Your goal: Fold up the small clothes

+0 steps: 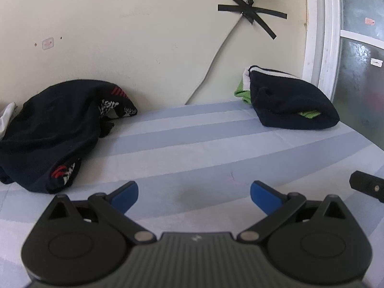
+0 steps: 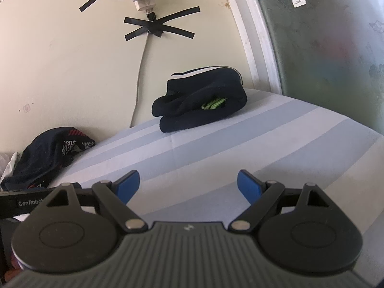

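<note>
Colours noted
Sheet [image 1: 216, 148] pale blue-striped; loose clothes [image 1: 52, 129] black, red-white print; folded stack [image 2: 199, 100] navy, green, white.

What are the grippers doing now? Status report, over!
Left gripper open, empty. Right gripper open, empty. Loose dark clothes untouched by the wall; folded stack at far right. Nothing in the way.

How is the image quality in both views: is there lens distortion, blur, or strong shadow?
Left wrist view: fisheye bends the white door frame; even soft daylight; a faint shadow on the blue-and-white striped sheet ahead of the open left gripper.
Right wrist view: same bending, dark corners; the folded navy garment looks sharp; right gripper open.
</note>
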